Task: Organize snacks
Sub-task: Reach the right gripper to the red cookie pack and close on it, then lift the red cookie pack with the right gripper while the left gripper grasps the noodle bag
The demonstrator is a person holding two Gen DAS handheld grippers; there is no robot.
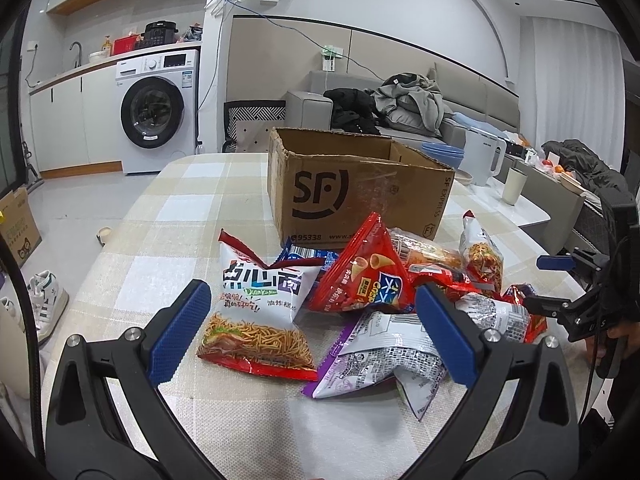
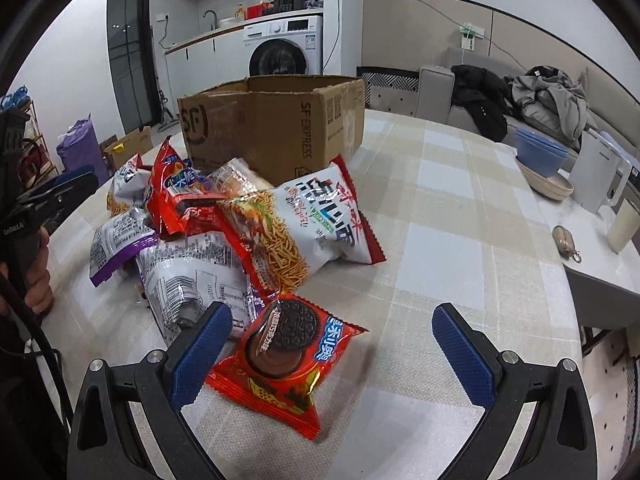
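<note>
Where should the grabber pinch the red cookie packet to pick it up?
Probably the flat crimped edge nearest the right gripper. The cookie packet lies flat on the tablecloth, puffed in the middle, so the thin seam fits between the open fingers better. Come in low from the front; its far left corner touches the silver bag, while its right side is clear.

The inside of the cardboard box [image 1: 352, 184] is hidden behind its near wall in both views, so its contents cannot be told. In the left wrist view the blue-and-white packet [image 1: 308, 258] shows only a strip between the white noodle bag [image 1: 260, 300] and the red triangular cone-snack bag [image 1: 364, 276], and the right gripper [image 1: 552, 280] is cut off by the right edge. The fine print on the silver packet [image 2: 200, 276] is too small to read.
</note>
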